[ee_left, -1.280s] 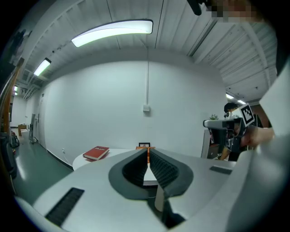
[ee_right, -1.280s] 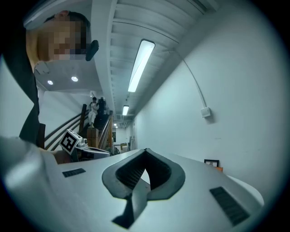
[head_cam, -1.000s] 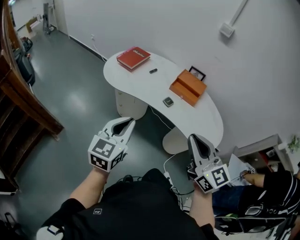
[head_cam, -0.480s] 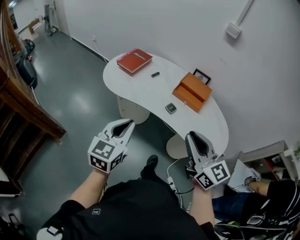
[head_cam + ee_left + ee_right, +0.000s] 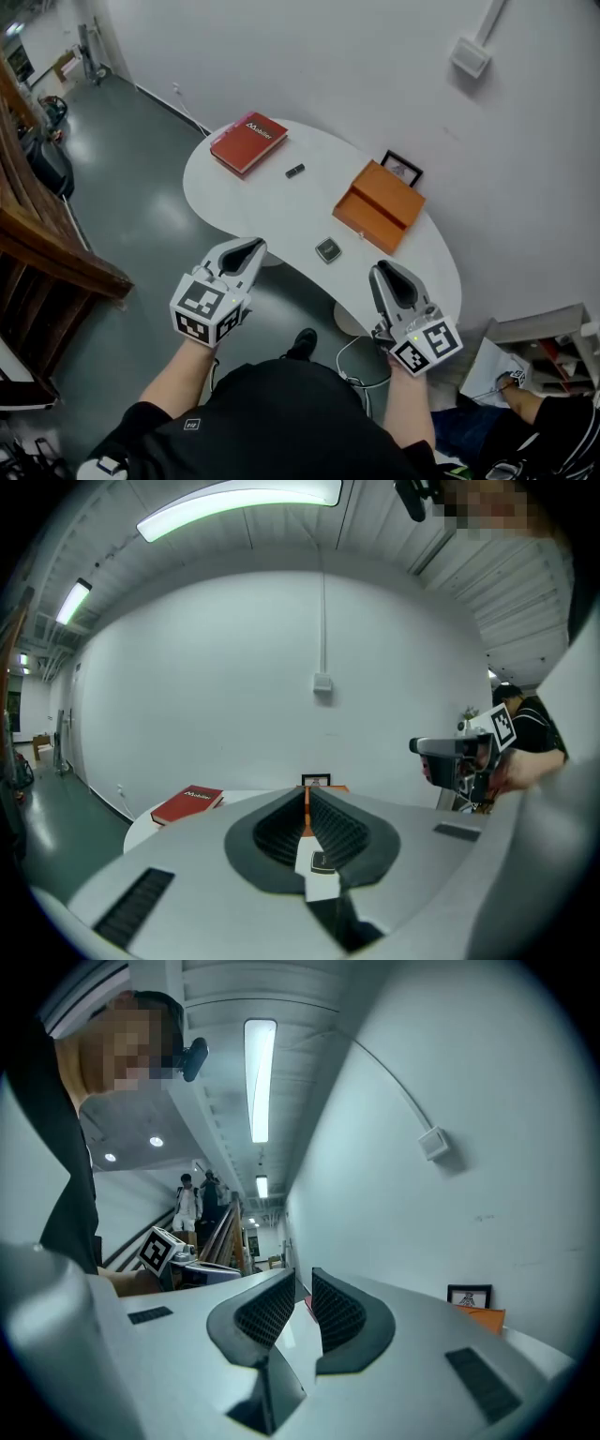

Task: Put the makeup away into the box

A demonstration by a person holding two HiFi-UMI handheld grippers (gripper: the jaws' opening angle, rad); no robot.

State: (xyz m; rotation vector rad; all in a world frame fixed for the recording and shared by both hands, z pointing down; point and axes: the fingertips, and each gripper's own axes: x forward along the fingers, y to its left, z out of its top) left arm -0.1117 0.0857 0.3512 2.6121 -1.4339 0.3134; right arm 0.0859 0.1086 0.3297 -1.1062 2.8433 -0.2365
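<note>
Holding both tools short of the table, I had not yet picked anything up, so I judged this the reach-in before the first grasp. My left gripper hung off the table's seven o'clock edge, jaws pressed together with nothing between them. On the top, a red book lay at ten o'clock. A small dark stick, probably a makeup item, lay near eleven o'clock, well apart from the rest. A dark square compact sat by the six o'clock edge, near the orange box at three o'clock, which looked open. A picture frame stood behind the box at two o'clock. My right gripper hung off the five o'clock edge, jaws likewise closed and empty. Next I would need to spread one pair of jaws, most likely the right, bring them over the compact, close on it and carry it into the box; the stick would follow.
</note>
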